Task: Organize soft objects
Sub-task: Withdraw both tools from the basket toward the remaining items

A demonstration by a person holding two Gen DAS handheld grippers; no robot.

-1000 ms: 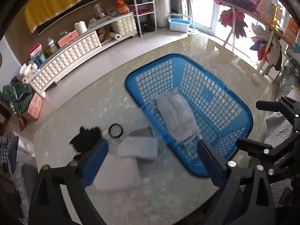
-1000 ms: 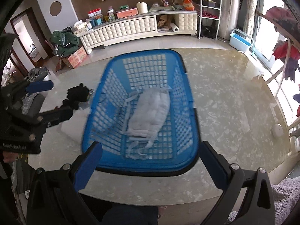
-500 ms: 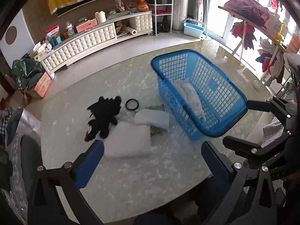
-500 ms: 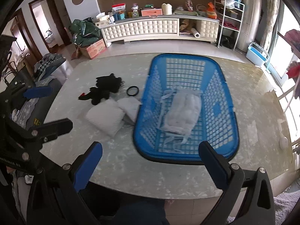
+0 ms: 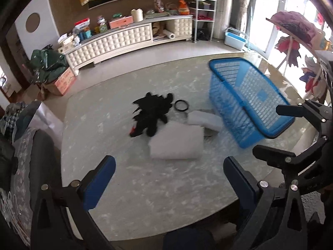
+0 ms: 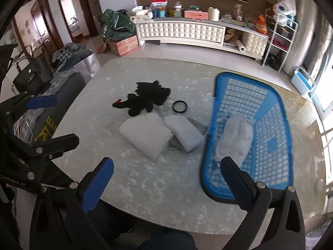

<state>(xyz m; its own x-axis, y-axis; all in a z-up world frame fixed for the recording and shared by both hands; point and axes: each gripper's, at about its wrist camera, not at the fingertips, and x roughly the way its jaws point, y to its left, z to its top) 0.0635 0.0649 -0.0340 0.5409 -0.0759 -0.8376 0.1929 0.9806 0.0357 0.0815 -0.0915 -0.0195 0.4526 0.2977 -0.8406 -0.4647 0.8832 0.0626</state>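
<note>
A blue mesh basket [image 5: 249, 102] [image 6: 268, 133] stands on the right of the marble table [image 5: 158, 185] and holds a grey-white soft cloth [image 6: 235, 139]. A black plush toy [image 5: 153, 113] [image 6: 145, 100], a large white pillow [image 5: 177, 141] [image 6: 145, 137] and a smaller white pad [image 5: 205, 119] [image 6: 184, 129] lie left of the basket. My left gripper [image 5: 169, 178] is open and empty above the table's near side. My right gripper [image 6: 166, 177] is open and empty, back from the objects.
A black ring [image 5: 181, 105] [image 6: 179, 106] lies between the plush and the small pad. A grey flat piece shows under the pad. A white cabinet [image 6: 197, 33] runs along the far wall. A clothes rack [image 5: 295, 33] stands at the right.
Both grippers have pulled back and swung left. The basket has slid to the right of both views, and the plush, pillow and pad now sit in the middle.
</note>
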